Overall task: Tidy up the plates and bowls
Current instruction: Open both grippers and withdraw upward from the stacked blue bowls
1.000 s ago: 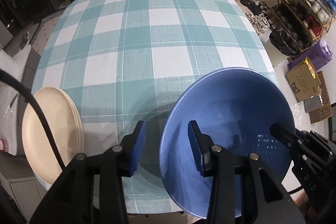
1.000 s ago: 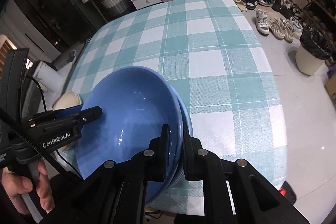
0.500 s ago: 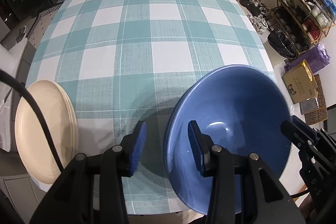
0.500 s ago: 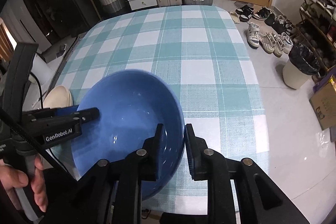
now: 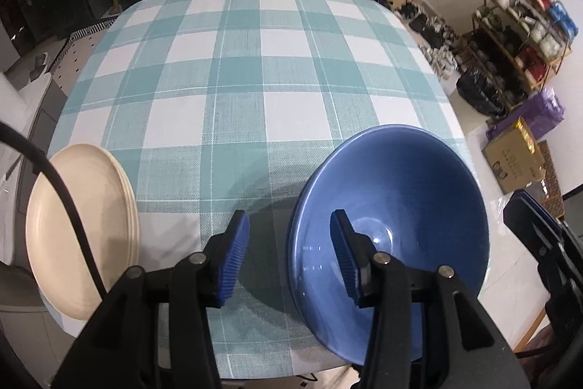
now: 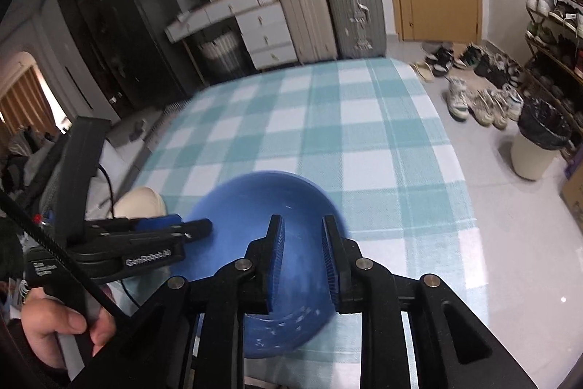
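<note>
A blue bowl [image 5: 400, 206] sits nested in a second blue bowl on the checked tablecloth [image 5: 255, 79], near the table's front right corner. My left gripper [image 5: 289, 257] straddles its left rim, one finger outside and one inside; its jaws are opening and the pads do not press the rim. A stack of cream plates [image 5: 80, 232] lies at the front left edge. My right gripper [image 6: 304, 254] hovers above the bowl's [image 6: 247, 214] right side; its jaws are opening, with only the blurred bowl seen below the gap.
The table's right edge drops to the floor, where a bin [image 6: 535, 148], shoes and a cardboard box [image 5: 513, 163] stand. A black cable [image 5: 65, 199] crosses over the plates in the left wrist view. A hand [image 6: 54, 327] grips the left gripper's handle.
The right gripper let go of the bowl's rim, opened and lifted back. The tilted bowl settled level into the one beneath. The left gripper's jaws widened slightly.
</note>
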A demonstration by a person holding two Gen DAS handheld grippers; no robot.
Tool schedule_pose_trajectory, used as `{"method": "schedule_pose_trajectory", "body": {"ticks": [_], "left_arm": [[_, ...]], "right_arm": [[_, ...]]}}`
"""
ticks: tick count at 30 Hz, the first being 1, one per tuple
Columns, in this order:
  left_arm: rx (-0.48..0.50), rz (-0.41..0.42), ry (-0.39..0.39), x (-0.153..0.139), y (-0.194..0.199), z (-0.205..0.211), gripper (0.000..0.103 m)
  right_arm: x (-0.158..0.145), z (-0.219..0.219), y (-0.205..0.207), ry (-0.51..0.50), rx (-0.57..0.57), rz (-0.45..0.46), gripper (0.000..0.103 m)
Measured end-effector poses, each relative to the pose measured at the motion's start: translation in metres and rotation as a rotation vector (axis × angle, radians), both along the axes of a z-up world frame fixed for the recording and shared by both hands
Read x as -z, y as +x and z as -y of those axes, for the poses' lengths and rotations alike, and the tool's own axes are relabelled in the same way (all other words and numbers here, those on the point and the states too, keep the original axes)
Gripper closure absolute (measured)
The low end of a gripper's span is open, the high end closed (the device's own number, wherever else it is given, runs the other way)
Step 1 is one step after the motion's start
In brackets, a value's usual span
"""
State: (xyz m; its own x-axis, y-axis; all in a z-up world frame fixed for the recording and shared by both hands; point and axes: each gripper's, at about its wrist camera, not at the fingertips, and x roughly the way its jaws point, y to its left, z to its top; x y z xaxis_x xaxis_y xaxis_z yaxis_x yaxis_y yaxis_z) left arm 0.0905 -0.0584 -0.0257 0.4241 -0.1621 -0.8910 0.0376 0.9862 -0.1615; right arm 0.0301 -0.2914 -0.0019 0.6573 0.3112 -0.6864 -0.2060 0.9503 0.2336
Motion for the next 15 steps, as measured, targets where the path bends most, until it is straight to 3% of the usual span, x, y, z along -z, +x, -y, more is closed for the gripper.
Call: {"method": "schedule_pose_trajectory", "body": {"ticks": [3,7,11,15], "left_arm": [[-0.019,0.049,-0.008,-0.001,-0.011,-0.006,0.057],[-0.033,0.147,0.014,-0.004,-0.029,-0.012,0.056],[-0.045,0.240,0.028,-0.003,-0.050,-0.015,0.056],[-0.013,0.338,0.118,-0.004,-0.070,-0.010,0.052]], "right_arm": [[0.000,-0.003,-0.014,0.049,-0.010,0.088,0.052],[0.005,-0.012,-0.035,0.054,-0.033,0.197,0.051],[0.021,-0.015,-0.046,0.098,-0.016,0.216,0.050],[0.032,-0.015,-0.053,0.139,-0.002,0.229,0.049]]}}
